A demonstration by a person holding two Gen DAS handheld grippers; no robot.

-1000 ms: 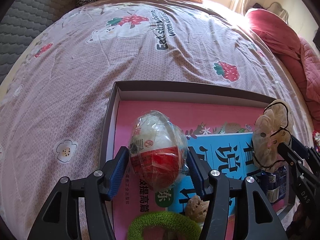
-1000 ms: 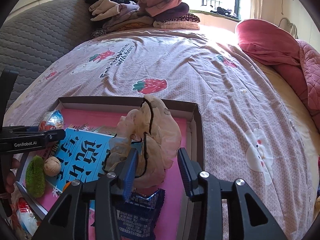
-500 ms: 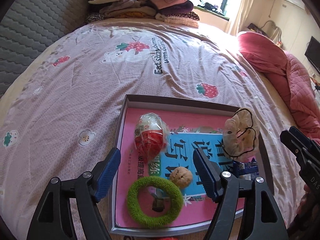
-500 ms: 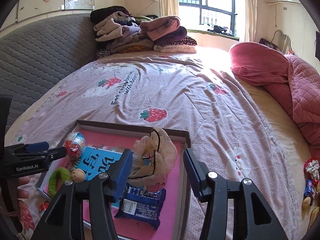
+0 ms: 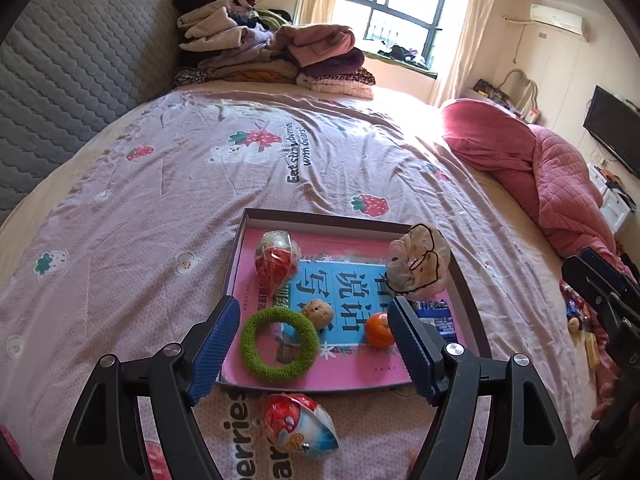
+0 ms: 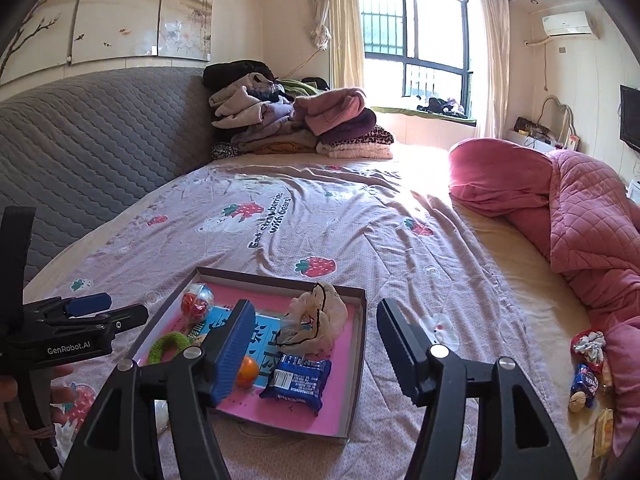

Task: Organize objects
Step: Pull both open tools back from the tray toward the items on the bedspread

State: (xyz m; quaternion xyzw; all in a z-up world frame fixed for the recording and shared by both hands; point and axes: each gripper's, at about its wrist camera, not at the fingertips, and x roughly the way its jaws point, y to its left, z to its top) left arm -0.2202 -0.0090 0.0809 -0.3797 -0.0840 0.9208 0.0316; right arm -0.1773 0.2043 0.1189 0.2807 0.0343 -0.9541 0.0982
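Note:
A shallow box (image 5: pixel 468 300) (image 6: pixel 359 344) with a pink book inside lies on the bed. It holds a wrapped red-white egg toy (image 5: pixel 277 260) (image 6: pixel 196 304), a green ring (image 5: pixel 279 343) (image 6: pixel 168 345), a walnut (image 5: pixel 317 312), an orange (image 5: pixel 379 330) (image 6: pixel 247 371), a beige scrunchie (image 5: pixel 418 266) (image 6: pixel 316 320) and a blue snack packet (image 6: pixel 298 378). A second egg toy (image 5: pixel 300 432) lies on the sheet in front of the box. My left gripper (image 5: pixel 312 354) is open and empty above the box's near edge. My right gripper (image 6: pixel 316 354) is open and empty above the box.
Small items (image 6: pixel 586 372) lie at the bed's right edge by the pink quilt (image 6: pixel 580 208). Folded clothes (image 6: pixel 292 124) are piled at the headboard (image 6: pixel 80 140). The strawberry sheet (image 5: pixel 200 184) spreads beyond the box.
My left gripper opened and let go of the egg toy in the box, then pulled back and up. My right gripper released the scrunchie and also pulled back.

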